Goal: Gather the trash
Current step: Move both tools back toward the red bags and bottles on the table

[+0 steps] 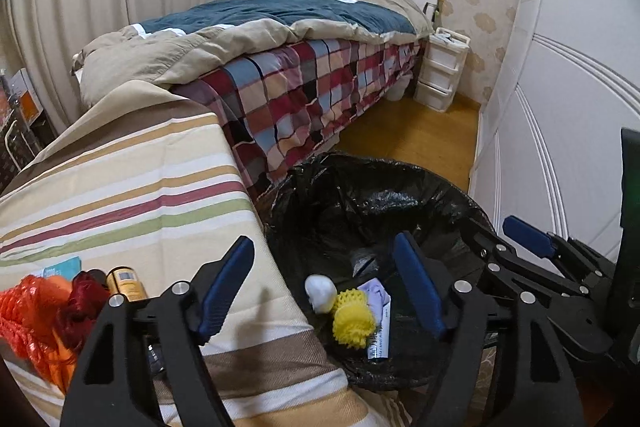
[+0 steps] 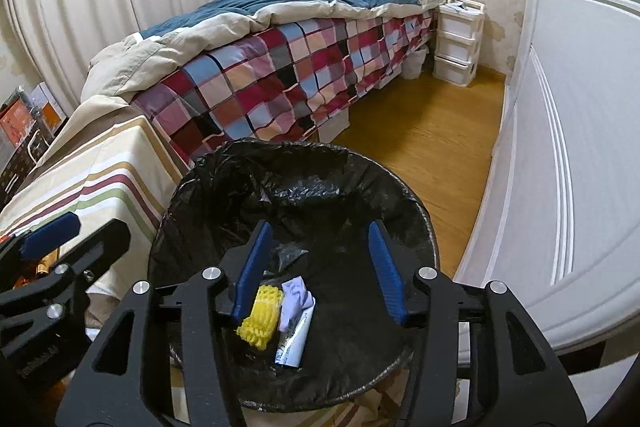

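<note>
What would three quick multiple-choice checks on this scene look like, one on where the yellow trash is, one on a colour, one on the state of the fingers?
1. Where is the yellow spiky item?
A. On the striped cloth
B. Inside the black-lined bin
C. On the floor

2. What colour is the netting on the striped cloth?
A. Orange
B. Green
C. White

3. How do the fingers of the right gripper stand?
A. Shut on a tube
B. Shut with nothing in them
C. Open, holding nothing

Answers: 1 B, it lies on the bin's bottom beside a white tube and a lilac scrap. 2 A, orange mesh shows at the left edge of the left wrist view. 3 C, the blue pads stand wide apart above the bin.
</note>
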Tool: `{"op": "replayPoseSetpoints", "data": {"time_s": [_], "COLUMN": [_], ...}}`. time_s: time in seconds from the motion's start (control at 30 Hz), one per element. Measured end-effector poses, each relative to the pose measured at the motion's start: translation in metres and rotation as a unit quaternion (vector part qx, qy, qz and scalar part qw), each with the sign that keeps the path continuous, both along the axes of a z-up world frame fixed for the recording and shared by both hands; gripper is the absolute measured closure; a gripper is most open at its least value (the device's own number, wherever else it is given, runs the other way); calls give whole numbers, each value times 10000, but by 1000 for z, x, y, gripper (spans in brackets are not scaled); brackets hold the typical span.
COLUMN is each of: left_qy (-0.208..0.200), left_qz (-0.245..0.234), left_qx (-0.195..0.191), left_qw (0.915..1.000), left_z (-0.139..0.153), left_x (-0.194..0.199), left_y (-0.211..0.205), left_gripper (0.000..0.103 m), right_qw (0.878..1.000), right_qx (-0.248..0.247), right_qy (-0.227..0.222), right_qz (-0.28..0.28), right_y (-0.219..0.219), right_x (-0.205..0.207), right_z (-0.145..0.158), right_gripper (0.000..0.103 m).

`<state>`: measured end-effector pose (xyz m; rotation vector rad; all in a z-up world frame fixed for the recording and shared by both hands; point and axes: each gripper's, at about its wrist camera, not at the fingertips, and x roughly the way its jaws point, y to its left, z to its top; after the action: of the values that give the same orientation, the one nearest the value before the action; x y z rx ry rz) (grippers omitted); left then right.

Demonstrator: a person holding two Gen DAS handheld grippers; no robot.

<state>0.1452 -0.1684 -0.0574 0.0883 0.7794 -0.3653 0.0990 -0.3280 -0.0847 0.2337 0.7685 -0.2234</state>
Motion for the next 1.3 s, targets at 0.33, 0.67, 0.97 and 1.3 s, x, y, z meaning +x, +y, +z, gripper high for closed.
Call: {"op": "replayPoseSetpoints", "data": {"time_s": [0.33, 0.67, 0.97, 1.3], "left_qy": [-58, -143, -153, 42], "left_qz": [168, 452, 1189, 2024], "left_qx": [-123, -161, -193, -233], "left_qw": [9998, 9987, 9926, 9790], "left_z": [15, 28, 31, 17], "left_x": [-27, -62, -82, -88], "left_y": [28, 87, 165, 241], "left_gripper": [26, 26, 25, 25], "right_qw": [10000, 9992, 9951, 9860], "right_qx": [-11, 33, -14, -172], "right_qy": [-96, -202, -260, -292], "right_qz": [-24, 346, 955, 1630], "right_y": [14, 61, 121, 184], "right_x": [-21, -46, -52, -48], "right_z": [13, 24, 32, 42], "right_gripper": [44, 44, 44, 44]}}
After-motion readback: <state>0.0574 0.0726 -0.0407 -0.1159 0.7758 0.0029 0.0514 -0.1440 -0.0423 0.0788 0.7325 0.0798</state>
